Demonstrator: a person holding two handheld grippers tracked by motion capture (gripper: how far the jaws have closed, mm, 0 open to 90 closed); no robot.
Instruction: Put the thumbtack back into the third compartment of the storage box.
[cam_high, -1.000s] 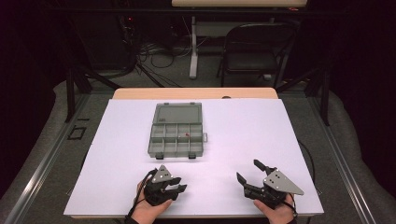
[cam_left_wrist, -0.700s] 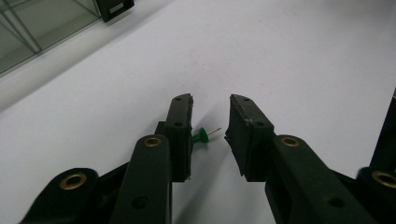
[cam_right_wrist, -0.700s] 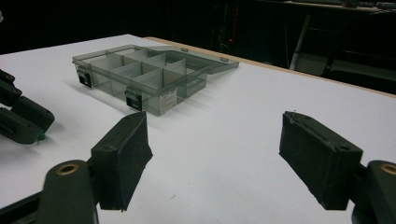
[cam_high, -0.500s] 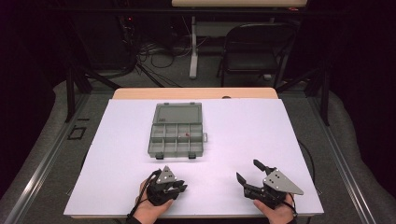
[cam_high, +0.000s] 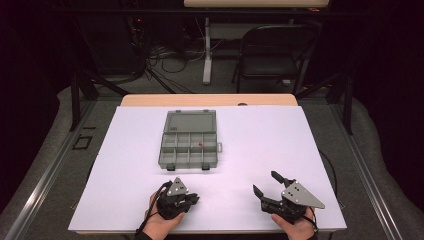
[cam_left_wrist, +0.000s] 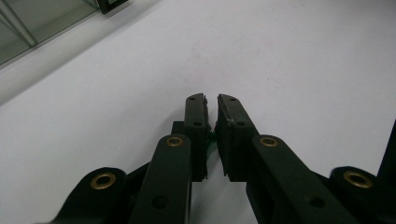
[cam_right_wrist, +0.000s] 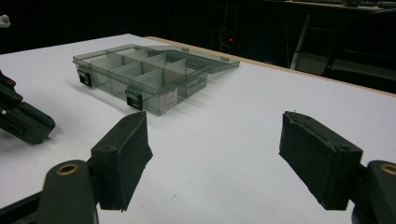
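A clear grey organizer box lies open in the middle of the white table, its lid folded back. A tiny red piece sits in one compartment. My left gripper rests near the front edge, pointing right. In the left gripper view its jaws are almost together, with a sliver of something green pinched deep between them. My right gripper stands open at the front right, with nothing between its pads. It faces the box and the left gripper.
The white sheet covers the table, bare around the box. A wooden strip edges the far side. Behind the table are a dark folding chair and floor cables.
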